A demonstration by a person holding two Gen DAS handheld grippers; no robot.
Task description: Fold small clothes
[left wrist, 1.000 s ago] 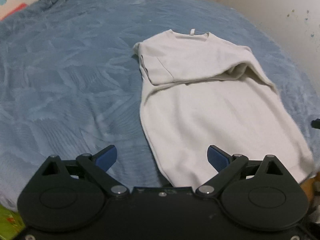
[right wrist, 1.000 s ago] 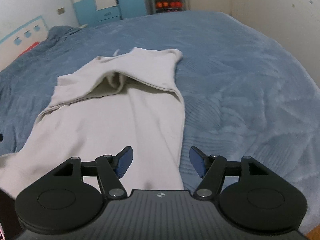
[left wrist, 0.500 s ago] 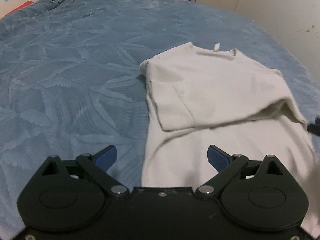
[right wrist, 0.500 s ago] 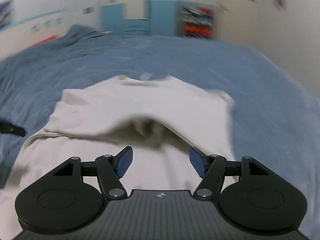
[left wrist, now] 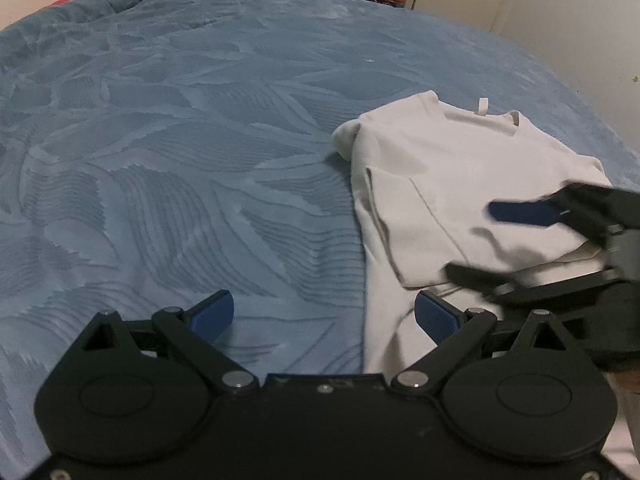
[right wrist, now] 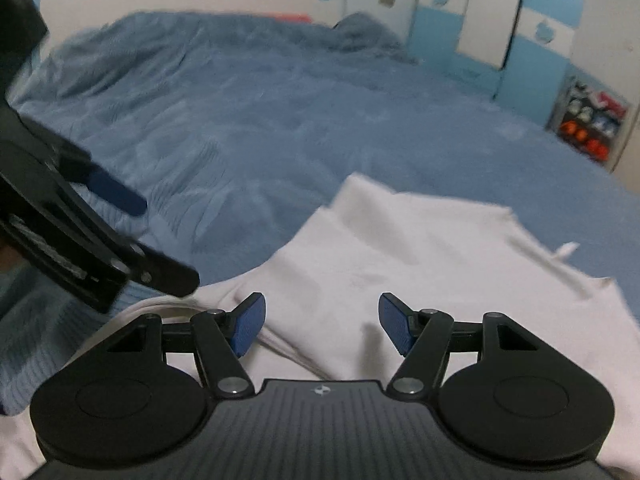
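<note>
A small cream short-sleeved cotton shirt (left wrist: 460,184) lies flat toward the right edge of the blue textured bed (left wrist: 180,152), collar away, long axis running fore-and-aft. The right gripper (right wrist: 322,326), fingers spread and empty, hovers over its folded-in sleeve, apparently nearer; the left gripper (left wrist: 324,312), likewise spread, straddles the shirt's left edge.

left wrist: low, faces shirt (left wrist: 460,184) from its left | right wrist: faces across it, close | shared: shirt, bedspread (left wrist: 180,140)

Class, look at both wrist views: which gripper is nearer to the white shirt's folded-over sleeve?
Right. The right gripper hangs open directly over the folded-over sleeve of the white shirt; the left gripper hangs open beside it, mostly above the blue bedspread.
</note>
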